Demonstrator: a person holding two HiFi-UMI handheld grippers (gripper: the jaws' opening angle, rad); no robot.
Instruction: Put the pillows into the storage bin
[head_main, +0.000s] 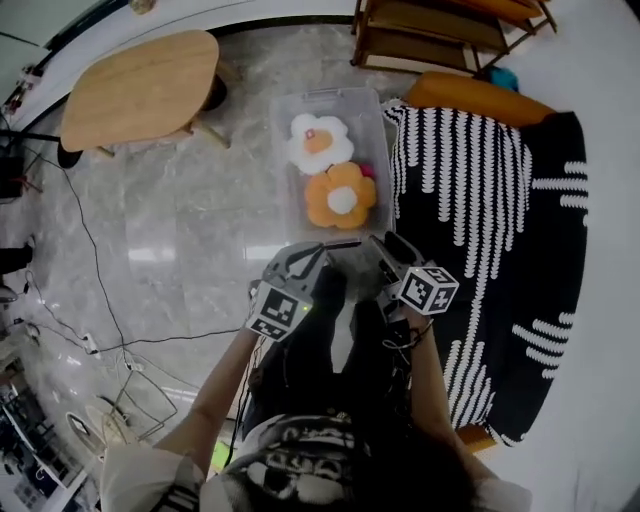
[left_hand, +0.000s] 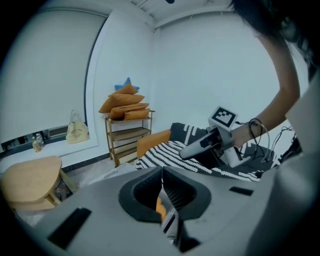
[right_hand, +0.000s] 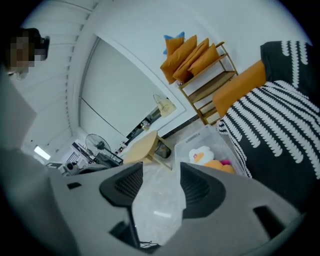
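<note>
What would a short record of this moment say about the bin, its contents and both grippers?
bin: clear plastic storage bin on the floor, beside the black-and-white striped blanket
contents: white flower-shaped pillow with orange centre; orange flower-shaped pillow with white centre
left gripper: jaws together, nothing held
right gripper: jaws apart, empty

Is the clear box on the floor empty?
No, a white flower pillow and an orange flower pillow lie inside the storage bin.

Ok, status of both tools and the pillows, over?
Left tool shut, empty. Right tool open, empty. White pillow and orange pillow inside storage bin. Nothing over the bin.
</note>
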